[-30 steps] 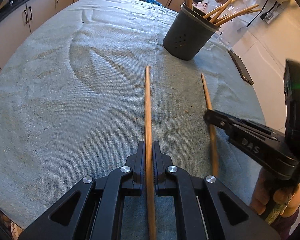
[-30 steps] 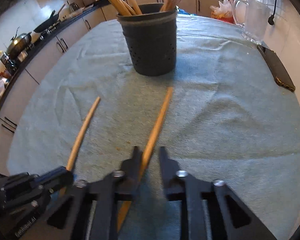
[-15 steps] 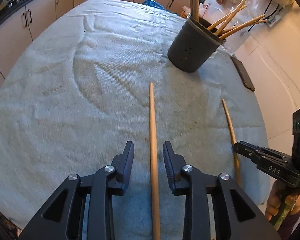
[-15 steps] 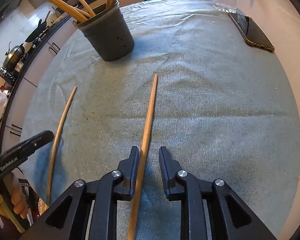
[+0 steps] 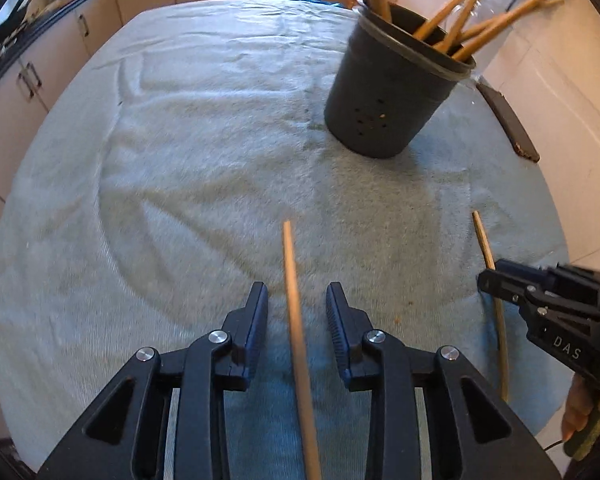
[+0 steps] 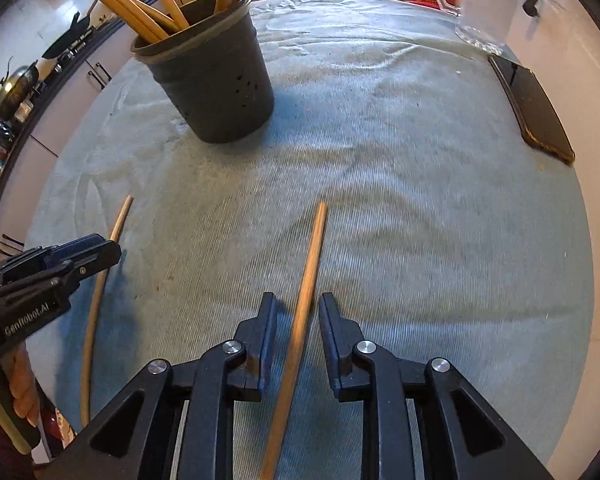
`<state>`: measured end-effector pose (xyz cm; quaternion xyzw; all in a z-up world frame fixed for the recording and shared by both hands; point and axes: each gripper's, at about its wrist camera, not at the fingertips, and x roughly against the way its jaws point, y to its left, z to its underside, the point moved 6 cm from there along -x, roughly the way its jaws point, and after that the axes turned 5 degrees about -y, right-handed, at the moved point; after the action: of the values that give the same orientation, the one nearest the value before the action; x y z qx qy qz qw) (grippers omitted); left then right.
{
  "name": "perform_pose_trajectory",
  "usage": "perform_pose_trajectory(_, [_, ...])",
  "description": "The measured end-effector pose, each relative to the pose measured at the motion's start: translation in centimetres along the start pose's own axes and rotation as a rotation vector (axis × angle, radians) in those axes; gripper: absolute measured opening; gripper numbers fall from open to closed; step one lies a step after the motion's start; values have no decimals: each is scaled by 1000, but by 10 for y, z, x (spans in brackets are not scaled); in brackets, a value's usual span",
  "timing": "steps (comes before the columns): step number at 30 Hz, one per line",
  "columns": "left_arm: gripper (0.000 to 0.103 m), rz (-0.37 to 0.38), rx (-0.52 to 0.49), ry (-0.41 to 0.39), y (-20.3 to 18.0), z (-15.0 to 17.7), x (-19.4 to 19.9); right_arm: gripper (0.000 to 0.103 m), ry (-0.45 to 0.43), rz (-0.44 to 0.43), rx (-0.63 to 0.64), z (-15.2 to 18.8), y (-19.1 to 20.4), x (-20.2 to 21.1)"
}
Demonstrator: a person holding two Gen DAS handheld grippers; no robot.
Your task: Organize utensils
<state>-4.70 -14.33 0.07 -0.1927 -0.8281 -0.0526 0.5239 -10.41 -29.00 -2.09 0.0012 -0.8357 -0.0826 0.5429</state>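
- The left gripper [image 5: 297, 312] points steeply down at the towel, its jaws spread. A wooden stick [image 5: 296, 320] lies on the cloth in the gap, clear of both pads.
- The right gripper [image 6: 298, 320] is likewise spread over a second wooden stick [image 6: 306, 292], which runs between the pads without touching either; it lies closer to the left-hand pad in the right wrist view.
- Both sticks lie flat on the pale green towel [image 5: 180, 160], well apart, their far tips aimed roughly at the holder.
- Each wrist view catches the other gripper from the side: the left wrist view shows the right one at its right edge, above its thin stick, with fingers of the person's hand [image 5: 574, 412] below it. The right wrist view shows the left one at its left edge, with the holding hand [image 6: 22, 388] under it.
- Farther off stands the dark utensil holder [image 6: 216, 84], upright on the towel, with several wooden sticks leaning out of its rim.
- A dark phone [image 6: 534, 112] lies by the towel's right edge, seen flat in the right wrist view and only as a thin sliver in the left.
- Only the right wrist view shows a clear glass jug [image 6: 484, 4] at the far right and pans on a hob [image 6: 16, 80] at far left.
- Cabinet doors [image 5: 56, 60] line the far side.
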Motion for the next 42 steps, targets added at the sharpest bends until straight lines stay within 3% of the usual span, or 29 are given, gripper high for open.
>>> perform_pose_trajectory(5, [30, -1, -64, -21, -11, -6, -4, 8, -22, 32, 41, -10, 11, -5])
perform_pose_trajectory(7, [5, 17, -29, -26, -7, -7, -5, 7, -45, 12, 21, -11, 12, -4])
perform_pose_trajectory(10, [5, 44, 16, -33, 1, -7, 1, 7, -75, -43, -16, -10, 11, 3])
perform_pose_trajectory(13, [5, 44, 9, -93, 2, -9, 21, 7, -146, -53, -15, -11, 12, 25])
perform_pose_trajectory(19, [5, 71, -22, -239, -11, -22, 78, 7, -322, -78, -16, -17, 14, 84])
perform_pose_trajectory(24, [5, 47, -64, -376, -25, -20, 126, 7, -434, -95, -21, -15, 19, 123])
perform_pose_trajectory(32, [5, 15, -103, -478, -33, -4, 162, 7, -503, -101, 13, 4, 32, 153])
perform_pose_trajectory(42, [5, 31, -120, -515, -34, 22, 186, 7, -547, -129, 32, 21, 40, 174])
